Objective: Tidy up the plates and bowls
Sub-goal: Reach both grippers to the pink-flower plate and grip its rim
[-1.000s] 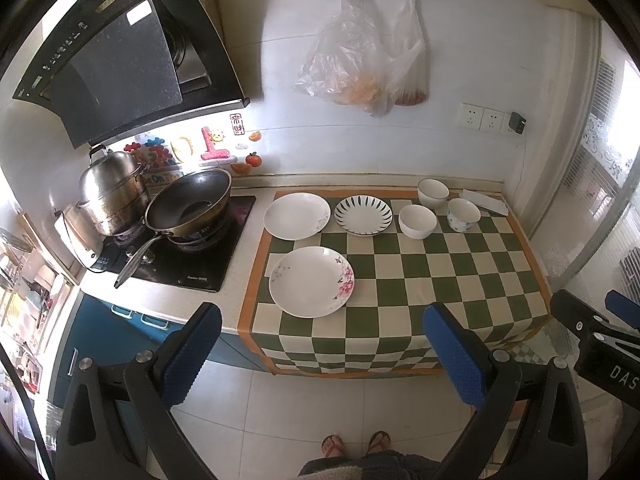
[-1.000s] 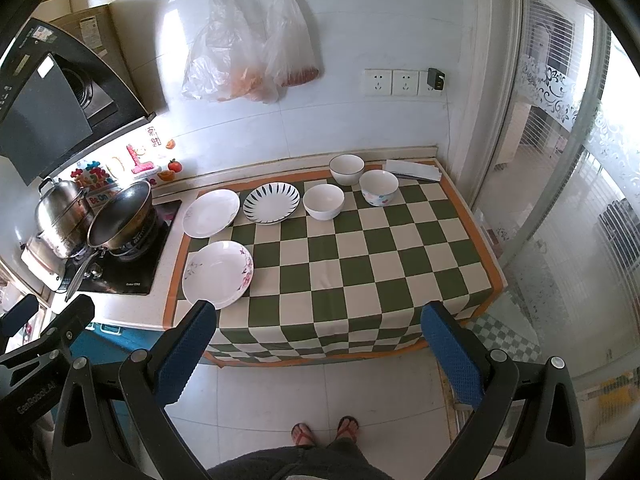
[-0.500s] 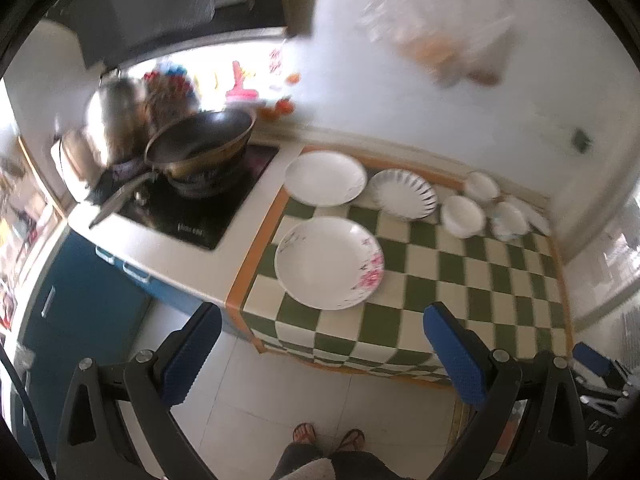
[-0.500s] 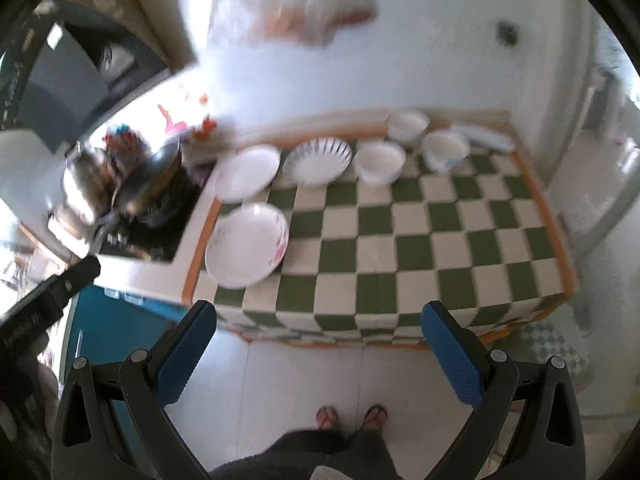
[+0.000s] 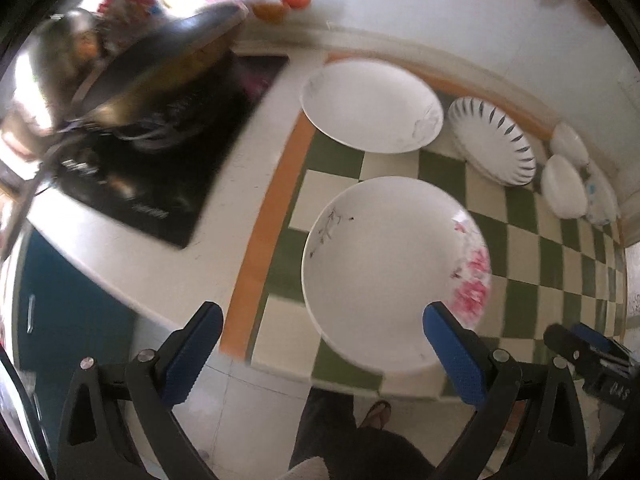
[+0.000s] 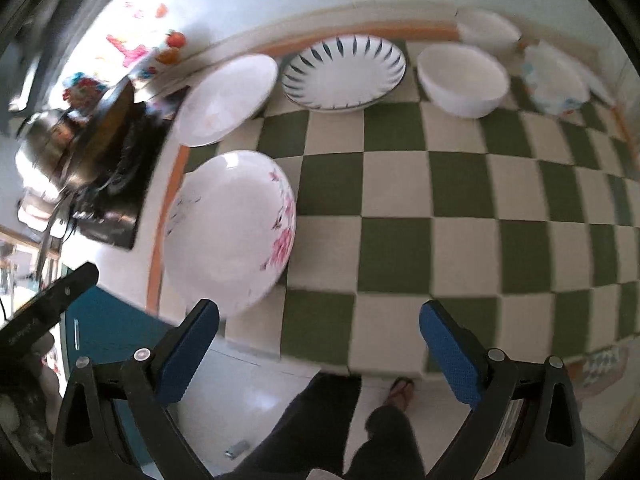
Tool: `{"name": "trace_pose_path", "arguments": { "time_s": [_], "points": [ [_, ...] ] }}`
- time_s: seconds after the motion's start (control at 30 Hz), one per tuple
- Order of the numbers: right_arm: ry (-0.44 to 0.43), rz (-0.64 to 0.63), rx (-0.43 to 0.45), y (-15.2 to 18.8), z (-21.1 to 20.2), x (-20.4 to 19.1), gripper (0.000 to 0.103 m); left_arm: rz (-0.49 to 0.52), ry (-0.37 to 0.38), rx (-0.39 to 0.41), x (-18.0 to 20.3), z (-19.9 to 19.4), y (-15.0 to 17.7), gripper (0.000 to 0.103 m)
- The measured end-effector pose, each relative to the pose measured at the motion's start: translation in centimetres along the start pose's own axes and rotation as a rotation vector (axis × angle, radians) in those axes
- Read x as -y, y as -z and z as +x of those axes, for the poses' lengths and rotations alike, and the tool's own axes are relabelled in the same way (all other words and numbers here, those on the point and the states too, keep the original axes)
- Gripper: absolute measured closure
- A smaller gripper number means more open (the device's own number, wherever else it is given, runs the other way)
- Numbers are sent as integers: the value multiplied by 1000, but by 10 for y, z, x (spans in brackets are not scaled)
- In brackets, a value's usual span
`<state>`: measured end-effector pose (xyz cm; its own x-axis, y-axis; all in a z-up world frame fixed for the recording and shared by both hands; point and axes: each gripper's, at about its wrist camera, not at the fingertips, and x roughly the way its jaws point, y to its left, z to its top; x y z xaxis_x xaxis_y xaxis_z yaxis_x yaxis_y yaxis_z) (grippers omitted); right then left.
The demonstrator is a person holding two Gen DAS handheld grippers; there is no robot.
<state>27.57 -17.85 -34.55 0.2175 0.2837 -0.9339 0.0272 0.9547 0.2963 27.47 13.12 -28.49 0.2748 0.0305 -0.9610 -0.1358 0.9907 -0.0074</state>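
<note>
Right now I hold both the left gripper (image 5: 320,344) and right gripper (image 6: 318,338) spread wide and empty, lined up toward the floral plate (image 5: 394,268) at the checkered mat's (image 6: 400,216) front-left corner, nearest for stacking.

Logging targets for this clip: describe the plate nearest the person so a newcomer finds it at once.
On the green-and-cream checkered mat beside the black cooktop, take the front left corner. The round white plate there stands alone, and only it bears pink flowers on its rim.
</note>
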Motion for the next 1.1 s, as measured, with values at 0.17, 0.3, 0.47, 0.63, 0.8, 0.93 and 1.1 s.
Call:
{"name": "trace_pose_path", "arguments": {
  "time_s": [0.17, 0.3, 0.47, 0.63, 0.8, 0.93, 1.1],
  "points": [
    [-37, 76, -97, -41, 69, -3, 10, 62, 19, -114, -10, 67, -34, 17],
    [-75, 128, -158, -60, 109, -5, 29, 96, 55, -204, -11, 106, -46, 36],
    [-102, 128, -212, -72, 138, -13, 67, 120, 116, -268, -7, 124, -46, 71],
    [-111, 102, -212, -73, 146, -19, 86, 115, 130, -260, -2, 117, -39, 74],
    [-125, 75, -218, -73, 141, -15, 87, 115, 101, -238, 14, 97, -29, 76],
    [-131, 55, -212, -72, 126, -4, 88, 100, 115, -208, 33, 81, -31, 76],
    [-140, 57, -165, -75, 96, 24, 89, 108, 138, -189, 65, 63, -29, 76]
  ]
}}
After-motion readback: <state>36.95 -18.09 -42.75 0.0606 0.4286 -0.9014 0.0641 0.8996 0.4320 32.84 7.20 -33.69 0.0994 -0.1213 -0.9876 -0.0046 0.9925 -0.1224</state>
